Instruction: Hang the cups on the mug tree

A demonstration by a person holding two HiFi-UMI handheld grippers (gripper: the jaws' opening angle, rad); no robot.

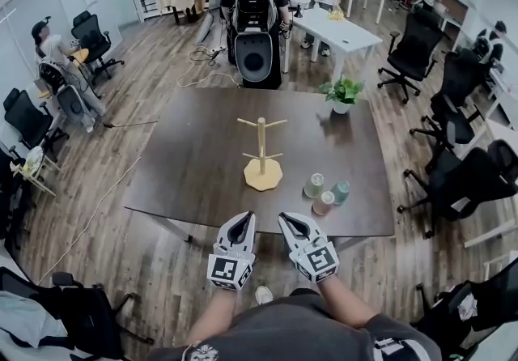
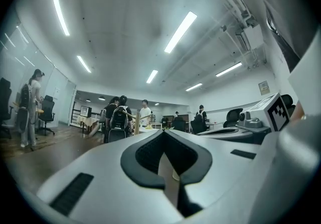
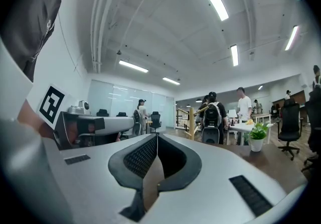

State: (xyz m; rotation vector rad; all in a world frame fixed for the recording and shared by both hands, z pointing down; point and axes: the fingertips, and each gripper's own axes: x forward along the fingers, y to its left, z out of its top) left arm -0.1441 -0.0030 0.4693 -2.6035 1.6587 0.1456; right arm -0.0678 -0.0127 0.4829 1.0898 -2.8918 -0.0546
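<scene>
Both claws were clenched, gripping nothing. The left gripper (image 1: 240, 228) and right gripper (image 1: 295, 226) hovered at the table's (image 1: 186, 173) six o'clock edge. Three cups (image 1: 324, 202) stood at four o'clock from the mug tree (image 1: 261, 155).

Wood floor (image 1: 146, 100), black office chairs (image 1: 413, 48) — ceiling strip lights (image 2: 179, 32).

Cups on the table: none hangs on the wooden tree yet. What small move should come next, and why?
Probably open the right tool and reach toward the cups: all three stand beside the bare mug tree, on that side, while this tool hovers shut and empty at the table's near edge.
</scene>
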